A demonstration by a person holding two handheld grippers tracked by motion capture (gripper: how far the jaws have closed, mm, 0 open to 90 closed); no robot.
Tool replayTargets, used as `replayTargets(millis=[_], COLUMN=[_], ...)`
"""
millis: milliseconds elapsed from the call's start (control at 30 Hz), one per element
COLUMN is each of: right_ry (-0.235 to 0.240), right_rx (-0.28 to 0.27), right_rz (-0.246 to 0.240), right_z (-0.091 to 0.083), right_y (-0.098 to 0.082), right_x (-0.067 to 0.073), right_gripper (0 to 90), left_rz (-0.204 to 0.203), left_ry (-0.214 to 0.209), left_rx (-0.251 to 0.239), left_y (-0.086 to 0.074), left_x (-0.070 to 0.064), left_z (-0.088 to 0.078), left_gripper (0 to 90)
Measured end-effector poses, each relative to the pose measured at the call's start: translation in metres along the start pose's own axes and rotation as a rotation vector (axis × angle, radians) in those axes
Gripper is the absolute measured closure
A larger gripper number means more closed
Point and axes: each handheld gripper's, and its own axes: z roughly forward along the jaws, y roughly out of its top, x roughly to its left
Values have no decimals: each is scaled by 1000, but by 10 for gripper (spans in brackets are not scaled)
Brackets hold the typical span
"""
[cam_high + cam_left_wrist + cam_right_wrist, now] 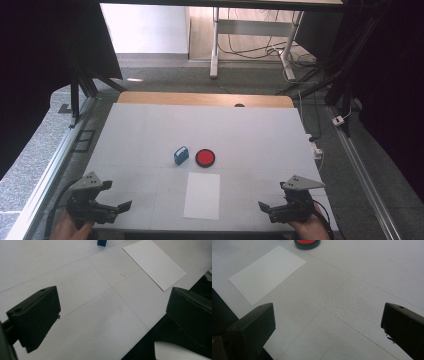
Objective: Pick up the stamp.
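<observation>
Nearest to us, our left gripper (120,207) and right gripper (265,207) sit low at the near corners of the table (150,130), each held in a hand (65,227) at the front edge. Both have their jaws spread wide: in the left gripper view and in the right gripper view alike, bare table surface shows between the two black jaws, and neither holds or touches anything.

Between the two grippers, close to the front edge, lies a white sheet of paper (202,195), flat and squared to us, well apart from either gripper. We judge it is set there so that both tools can reach it equally.

Beyond the sheet, near the middle of the table, stand a small blue block (181,155) and, just beside it to the right, a round red pad in a black rim (205,158); it looks like an ink pad and the block like a stamp, though we cannot be sure. They are apart from the paper, lined up just past its far edge, presumably to keep the work within short reach.
</observation>
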Motion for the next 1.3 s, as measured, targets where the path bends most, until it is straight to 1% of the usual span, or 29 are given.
replayTargets(millis=[67,133,200,300,367,467,633,800,1067,1133,1200,1300], right_ry=[1,2,2,4,3,4,5,5,6,7,7,9], right_rx=[1,1,1,2,2,2,2,2,3,3,3,2], right_rz=[-1,-1,0,-1,-1,-1,-2,-2,-3,-3,-3,-3], right_z=[0,0,0,0,0,0,0,0,0,0,0,1], right_y=[0,0,0,0,0,0,0,0,0,0,0,0], right_x=[0,0,0,0,0,0,0,0,0,0,0,0], right_gripper=[0,0,0,0,0,0,0,0,0,0,0,0], left_rz=[8,8,8,5,14,42,54,57,59,65,76,82], left_ry=[13,14,11,-7,-9,11,10,-5,-19,-22,-15,-27], left_rx=[7,8,4,3,1,5,-2,5,-10,-8,-3,1], left_y=[3,4,7,11,13,17,21,25,36,39,42,47], left_x=[-2,-2,-3,-5,-6,-8,-8,-9,-8,-7,-7,-6], left_z=[3,4,6,10,12,15,23,30,40,44,48,54], left_gripper=[0,0,0,0,0,0,0,0,0,0,0,0])
